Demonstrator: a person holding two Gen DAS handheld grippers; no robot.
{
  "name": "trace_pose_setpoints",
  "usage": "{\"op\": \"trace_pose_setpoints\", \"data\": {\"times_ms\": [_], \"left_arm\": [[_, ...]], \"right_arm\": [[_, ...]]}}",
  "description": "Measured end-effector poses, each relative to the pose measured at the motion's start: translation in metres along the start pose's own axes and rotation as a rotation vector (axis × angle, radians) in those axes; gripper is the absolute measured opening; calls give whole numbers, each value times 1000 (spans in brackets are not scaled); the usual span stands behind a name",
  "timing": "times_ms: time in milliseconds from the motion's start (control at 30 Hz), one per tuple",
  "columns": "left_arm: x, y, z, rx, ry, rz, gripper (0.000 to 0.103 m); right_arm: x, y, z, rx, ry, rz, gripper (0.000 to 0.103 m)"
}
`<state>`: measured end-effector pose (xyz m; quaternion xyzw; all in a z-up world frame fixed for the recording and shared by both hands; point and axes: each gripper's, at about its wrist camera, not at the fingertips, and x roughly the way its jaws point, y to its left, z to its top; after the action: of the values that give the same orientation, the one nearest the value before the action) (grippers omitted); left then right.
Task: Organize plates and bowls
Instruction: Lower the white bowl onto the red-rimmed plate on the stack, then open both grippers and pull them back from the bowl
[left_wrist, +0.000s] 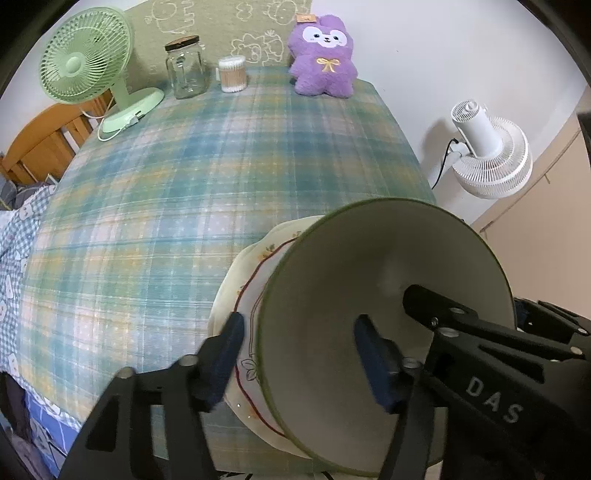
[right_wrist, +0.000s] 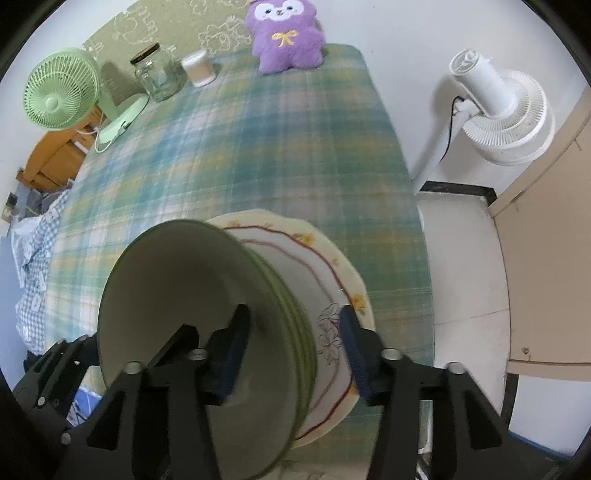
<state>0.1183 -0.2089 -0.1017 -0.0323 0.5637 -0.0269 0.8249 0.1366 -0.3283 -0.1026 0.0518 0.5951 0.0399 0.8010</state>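
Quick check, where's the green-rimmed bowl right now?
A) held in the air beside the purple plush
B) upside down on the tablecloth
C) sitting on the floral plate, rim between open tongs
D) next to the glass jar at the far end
C: the green-rimmed bowl sits on the floral plate, and each pair of tongs straddles its rim with pads standing clear of it.

White letters reading "DAS" are showing on the black right gripper (left_wrist: 458, 325) in the left wrist view. Nothing else is reading clearly; the tag on the purple plush toy (left_wrist: 322, 59) is staying too small to make out.

One bowl (left_wrist: 369, 280), one plate (right_wrist: 325, 266), two fans (left_wrist: 85, 62), one jar (left_wrist: 184, 66)
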Motion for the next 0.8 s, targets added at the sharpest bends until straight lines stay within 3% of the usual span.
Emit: {"op": "trace_pose_setpoints", "data": {"times_ms": [267, 400, 800], "left_arm": [[-17, 2, 2, 1, -40, 20, 73], [-33, 7, 6, 14, -85, 46, 77], [-84, 52, 10, 74, -232, 42, 83]], "right_arm": [[-20, 5, -1, -15, -62, -3, 69], [-40, 13, -2, -22, -129, -41, 80], [-88, 66, -14, 10, -288, -97, 81]]}}
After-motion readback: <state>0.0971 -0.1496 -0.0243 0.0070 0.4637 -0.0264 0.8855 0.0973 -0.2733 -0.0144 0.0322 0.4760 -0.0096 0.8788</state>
